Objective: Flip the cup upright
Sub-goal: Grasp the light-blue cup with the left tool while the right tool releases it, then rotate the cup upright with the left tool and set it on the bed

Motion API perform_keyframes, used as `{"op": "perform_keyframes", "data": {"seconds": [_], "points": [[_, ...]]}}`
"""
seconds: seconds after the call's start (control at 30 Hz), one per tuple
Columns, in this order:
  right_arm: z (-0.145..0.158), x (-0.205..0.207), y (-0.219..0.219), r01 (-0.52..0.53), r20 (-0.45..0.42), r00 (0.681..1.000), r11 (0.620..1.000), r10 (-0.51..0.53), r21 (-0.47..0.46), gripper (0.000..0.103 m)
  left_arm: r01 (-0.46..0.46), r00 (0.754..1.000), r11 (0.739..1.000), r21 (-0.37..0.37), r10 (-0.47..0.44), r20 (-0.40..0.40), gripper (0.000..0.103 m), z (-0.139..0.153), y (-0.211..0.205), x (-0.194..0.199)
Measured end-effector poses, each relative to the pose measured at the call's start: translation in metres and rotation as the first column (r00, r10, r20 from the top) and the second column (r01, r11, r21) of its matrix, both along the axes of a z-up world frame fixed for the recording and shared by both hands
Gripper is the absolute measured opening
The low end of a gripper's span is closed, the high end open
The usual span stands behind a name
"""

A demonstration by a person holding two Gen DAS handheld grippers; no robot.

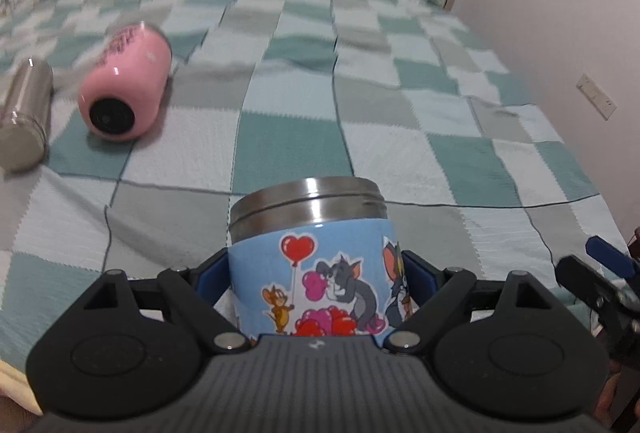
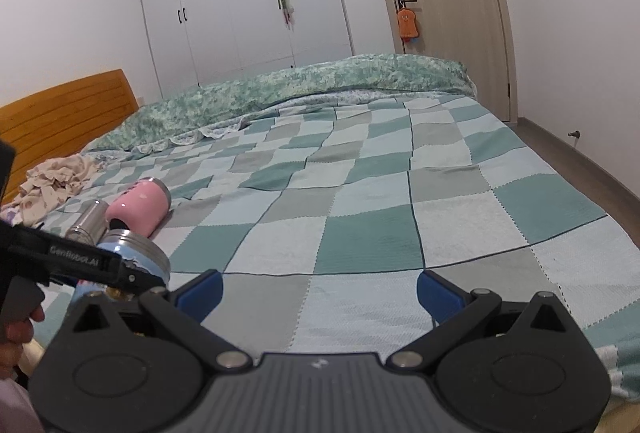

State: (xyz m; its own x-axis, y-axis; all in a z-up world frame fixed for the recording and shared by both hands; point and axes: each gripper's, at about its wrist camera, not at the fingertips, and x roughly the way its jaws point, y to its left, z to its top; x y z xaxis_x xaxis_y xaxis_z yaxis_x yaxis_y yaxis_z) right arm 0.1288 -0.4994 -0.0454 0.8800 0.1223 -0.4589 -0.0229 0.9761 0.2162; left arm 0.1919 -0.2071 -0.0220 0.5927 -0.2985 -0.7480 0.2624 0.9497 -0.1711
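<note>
Three cups show on the checked bedspread [image 2: 360, 201]. The left claw [image 1: 316, 285] is clamped on the blue cartoon cup [image 1: 316, 273], its blue pads pressed against both sides of the printed sleeve; the cup's steel threaded rim points up and away from the camera, standing upright or nearly so at the near edge of the bed. From the right wrist view the same cup [image 2: 140, 257] appears at the lower left, held by the left claw [image 2: 132, 273]. The right claw [image 2: 318, 289] hangs spread wide above the bedspread with nothing between its pads. A pink cup [image 1: 124, 89] lies on its side farther back to the left, its black base facing the camera. Just beside it a plain steel cup [image 1: 26, 117] also lies on its side. A crumpled cloth [image 2: 56, 181] sits near the wooden headboard [image 2: 64, 105].
</note>
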Motion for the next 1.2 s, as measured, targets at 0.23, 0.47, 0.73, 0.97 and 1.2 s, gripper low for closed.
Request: {"op": "perform_keyframes", "data": {"seconds": [0.23, 0.47, 0.73, 0.97, 1.2], "points": [[0.003, -0.014, 0.006, 0.005, 0.021, 1.0, 1.0, -0.006, 0.022, 0.103, 0.04, 0.982, 0.999, 0.005, -0.041, 0.184, 0.088, 0.009, -0.001, -0.035], [0.003, -0.025, 0.005, 0.025, 0.041, 0.999, 0.998, -0.027, 0.05, 0.103, 0.074, 0.952, 0.997, -0.028, -0.062, 0.299, 0.086, 0.016, 0.003, -0.061], [0.006, -0.03, -0.008, 0.061, 0.072, 0.995, 0.996, -0.065, 0.063, 0.103, 0.142, 0.843, 0.99, -0.007, -0.117, 0.525, 0.086, 0.071, -0.031, -0.068], [0.009, -0.031, -0.026, 0.117, 0.112, 0.986, 0.992, -0.121, 0.043, 0.103, 0.184, 0.832, 0.983, -0.001, -0.155, 0.533, 0.086, 0.074, -0.087, -0.035], [0.0, -0.024, -0.038, 0.151, 0.108, 0.983, 0.988, -0.151, 0.007, 0.103, 0.175, 0.894, 0.984, 0.043, -0.177, 0.412, 0.085, -0.02, -0.11, 0.007]]}}
